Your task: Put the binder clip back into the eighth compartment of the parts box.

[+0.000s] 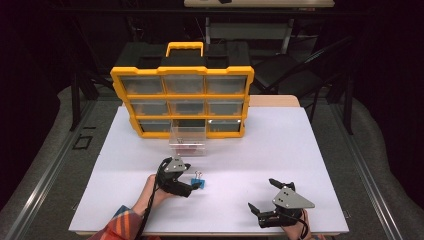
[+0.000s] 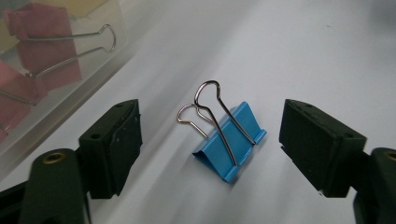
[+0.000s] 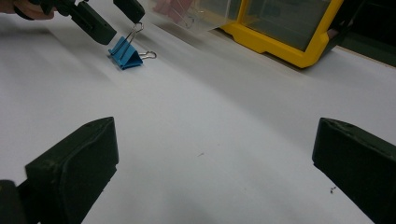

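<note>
Binder clip (image 2: 231, 145), blue with two silver wire handles, lies on the white table (image 1: 300, 150) near its front edge, left of the middle, with the left gripper (image 1: 196, 183) set around it. In the left gripper view the two black jaws stand on either side of the clip with bare table showing between each pad and the blue body; nothing is clamped, and the gap is moderately wide. One wire handle stands up, the other lies low towards the table. The person's left hand (image 1: 150, 192) comes in from the front edge, a plaid sleeve (image 1: 122, 225) behind it.

Just beyond the clip, towards the table's middle, stands a clear plastic drawer (image 1: 188, 141), pulled out of its slot and holding red binder clips (image 2: 32, 51) with wire handles. It sits right in front of a yellow organizer (image 1: 182, 102) of nine clear-fronted compartments, which stands upright near the back edge with its carrying handle on top. The middle slot of the bottom row is dark and open.

The right gripper (image 1: 260, 196) rests near the front right corner of the table, well apart from the clip, its grey three-cornered plate facing up. Its jaws are spread wide with only bare white surface between them. The right gripper view looks across the table to the blue clip, the left gripper's jaws around it, and a corner of the yellow organizer farther back.
</note>
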The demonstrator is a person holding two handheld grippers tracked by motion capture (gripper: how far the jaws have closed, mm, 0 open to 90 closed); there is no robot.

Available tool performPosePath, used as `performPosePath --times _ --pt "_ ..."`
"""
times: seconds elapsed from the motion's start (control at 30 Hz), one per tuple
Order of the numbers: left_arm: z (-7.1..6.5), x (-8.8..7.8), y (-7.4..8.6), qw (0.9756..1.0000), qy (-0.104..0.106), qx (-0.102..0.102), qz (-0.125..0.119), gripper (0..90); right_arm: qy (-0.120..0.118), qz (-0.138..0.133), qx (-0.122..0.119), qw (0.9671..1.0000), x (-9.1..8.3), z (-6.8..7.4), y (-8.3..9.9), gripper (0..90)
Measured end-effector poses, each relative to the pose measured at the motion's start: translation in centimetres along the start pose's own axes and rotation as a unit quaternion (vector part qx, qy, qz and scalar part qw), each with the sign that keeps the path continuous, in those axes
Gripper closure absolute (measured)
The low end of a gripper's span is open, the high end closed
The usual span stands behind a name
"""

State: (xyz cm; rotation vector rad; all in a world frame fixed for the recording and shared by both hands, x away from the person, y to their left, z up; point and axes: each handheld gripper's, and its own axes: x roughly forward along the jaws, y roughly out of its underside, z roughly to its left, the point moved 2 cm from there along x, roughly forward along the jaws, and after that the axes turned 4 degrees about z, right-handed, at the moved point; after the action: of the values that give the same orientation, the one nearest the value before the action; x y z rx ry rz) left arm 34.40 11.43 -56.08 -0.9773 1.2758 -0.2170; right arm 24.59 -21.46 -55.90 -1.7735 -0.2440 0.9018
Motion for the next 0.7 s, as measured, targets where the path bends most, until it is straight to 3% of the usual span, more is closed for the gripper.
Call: performPosePath --times 0.23,0.7 --pt "0.1 0.5 -0.1 0.9998 0.017 0.008 0.001 40.2 -0.001 0.001 0.0 1.0 0.0 0.0 0.0 0.0" --pt "0.3 1.1 0.0 0.999 0.04 0.02 -0.005 62.3 0.0 0.003 0.001 1.0 0.0 0.0 0.0 0.0"
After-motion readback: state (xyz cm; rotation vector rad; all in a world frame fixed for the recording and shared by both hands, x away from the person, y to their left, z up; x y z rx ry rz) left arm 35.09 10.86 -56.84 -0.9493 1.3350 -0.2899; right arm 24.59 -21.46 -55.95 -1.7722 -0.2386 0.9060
